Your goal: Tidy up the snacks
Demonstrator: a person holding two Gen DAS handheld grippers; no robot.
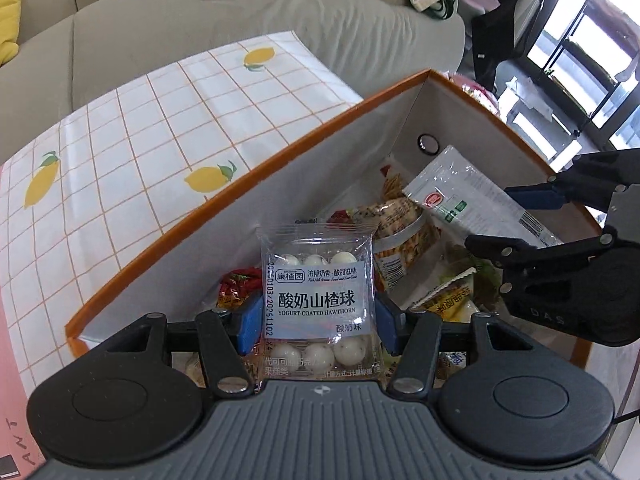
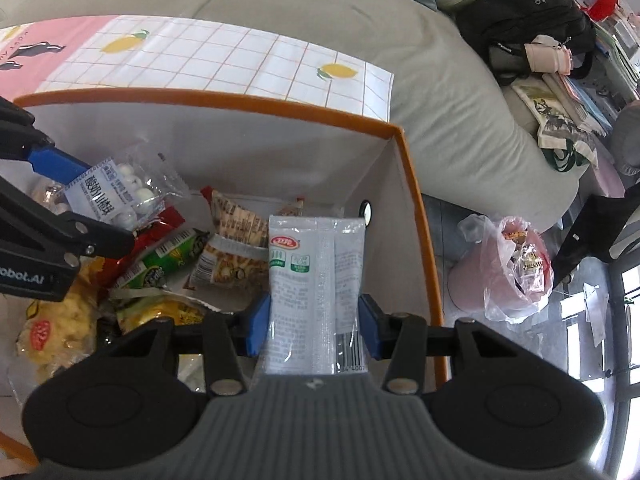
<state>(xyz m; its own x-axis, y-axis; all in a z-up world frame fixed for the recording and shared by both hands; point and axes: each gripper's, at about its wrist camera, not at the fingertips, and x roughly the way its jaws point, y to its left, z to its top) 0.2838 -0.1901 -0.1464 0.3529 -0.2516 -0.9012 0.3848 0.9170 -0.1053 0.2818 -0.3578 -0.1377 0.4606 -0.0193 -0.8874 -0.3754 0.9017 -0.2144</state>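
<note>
- Nearest the left wrist camera, the left gripper (image 1: 316, 330) is clamped on a clear packet of yogurt-coated hawthorn balls (image 1: 317, 300), its blue pads pressing the packet's two side edges at mid-height.
- That packet hangs over the open storage box (image 1: 248, 184), just above the snacks already lying in it, toward the box's 7 o'clock end in the left view.
- Judging by its look, it is light and crinkly: slippery film around hard round balls, so a hold across the flat sides beside the balls seems safer than squeezing the balls themselves.
- Right gripper (image 2: 314, 328) is likewise clenched on a tall white pouch (image 2: 316, 284), pads on its long edges low down, near the barcode.
- Its pouch points toward 12 o'clock in the right view, over the box's corner near a round metal eyelet (image 2: 365, 210).
- Soft and floppy by the look of it, the pouch should bend above the grip; a hold near the middle would steady it.
- Below both packets lies a loose heap: a red wrapper (image 2: 160, 232), a green wrapper (image 2: 168, 262), a beige biscuit bag (image 2: 236, 248) and a yellow bag (image 2: 60, 320).
- Beyond the box at 12 o'clock, a lemon-print cloth (image 2: 240, 60) covers the table, with a grey sofa (image 2: 320, 12) behind.
</note>
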